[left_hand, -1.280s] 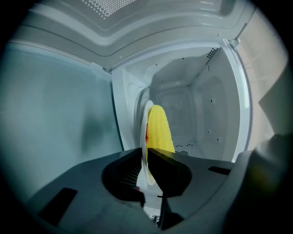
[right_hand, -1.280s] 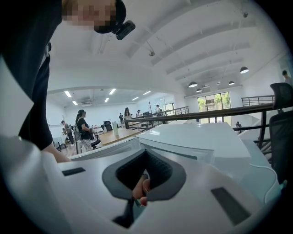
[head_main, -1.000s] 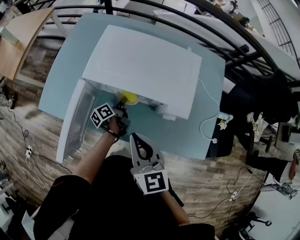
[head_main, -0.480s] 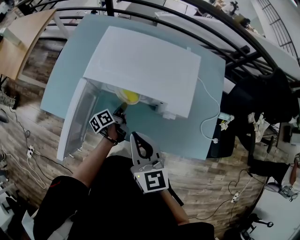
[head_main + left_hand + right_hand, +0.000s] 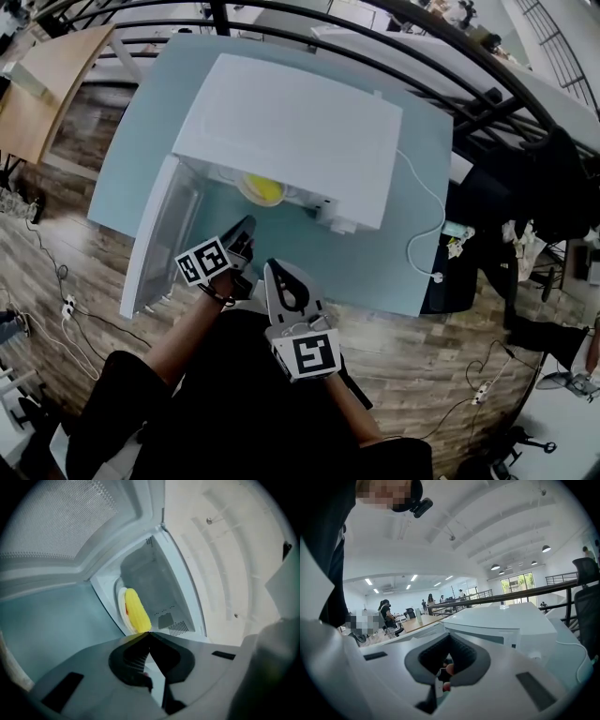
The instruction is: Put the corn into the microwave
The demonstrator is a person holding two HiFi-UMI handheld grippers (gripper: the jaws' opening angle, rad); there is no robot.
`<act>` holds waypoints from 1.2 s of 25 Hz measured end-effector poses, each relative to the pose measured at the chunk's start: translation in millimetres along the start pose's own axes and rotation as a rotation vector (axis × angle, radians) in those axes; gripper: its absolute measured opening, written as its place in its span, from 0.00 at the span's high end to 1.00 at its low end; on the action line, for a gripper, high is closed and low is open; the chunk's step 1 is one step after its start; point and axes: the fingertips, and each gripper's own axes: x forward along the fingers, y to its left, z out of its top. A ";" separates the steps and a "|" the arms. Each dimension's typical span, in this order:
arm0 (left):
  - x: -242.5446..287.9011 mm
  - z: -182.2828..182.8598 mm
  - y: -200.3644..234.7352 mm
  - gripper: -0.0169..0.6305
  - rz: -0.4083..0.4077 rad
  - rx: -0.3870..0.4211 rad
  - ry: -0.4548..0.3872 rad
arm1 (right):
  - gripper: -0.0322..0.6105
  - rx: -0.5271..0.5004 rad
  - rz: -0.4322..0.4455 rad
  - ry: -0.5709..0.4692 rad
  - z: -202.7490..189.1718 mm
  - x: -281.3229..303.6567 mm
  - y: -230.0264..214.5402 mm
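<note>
The yellow corn (image 5: 260,190) lies on a white plate (image 5: 121,609) inside the open white microwave (image 5: 291,131). In the left gripper view the corn (image 5: 136,612) shows just beyond the jaw tips, apart from them. My left gripper (image 5: 247,223) is outside the microwave's mouth, in front of the opening, with its jaws shut and nothing in them (image 5: 150,633). My right gripper (image 5: 275,269) hangs close to the person's body, below and to the right of the left one, also shut and holding nothing (image 5: 450,634). It points up past the microwave's (image 5: 506,620) side.
The microwave door (image 5: 157,239) stands swung open to the left. The microwave rests on a pale blue table (image 5: 375,267). A white power cable (image 5: 427,234) trails off to the right. Black railings run behind the table and wood flooring lies below.
My left gripper has drawn back from the microwave's mouth toward the person, away from the corn. The corn stays on the plate inside. The right gripper has barely shifted.
</note>
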 end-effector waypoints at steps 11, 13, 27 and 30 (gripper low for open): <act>-38.8 -3.2 -55.4 0.97 -0.081 0.370 0.018 | 0.94 0.020 -0.009 -0.006 0.3 2.3 -4.4; -48.9 1.1 -71.7 0.97 -0.098 0.450 -0.006 | 0.94 0.018 -0.018 -0.027 2.2 2.6 -9.3; -106.2 20.0 -143.7 0.97 -0.130 0.801 -0.137 | 0.94 0.006 -0.037 -0.076 18.0 -7.0 -18.4; -113.5 24.3 -154.8 0.97 -0.129 0.883 -0.151 | 0.94 0.005 -0.054 -0.095 25.5 -14.2 -23.7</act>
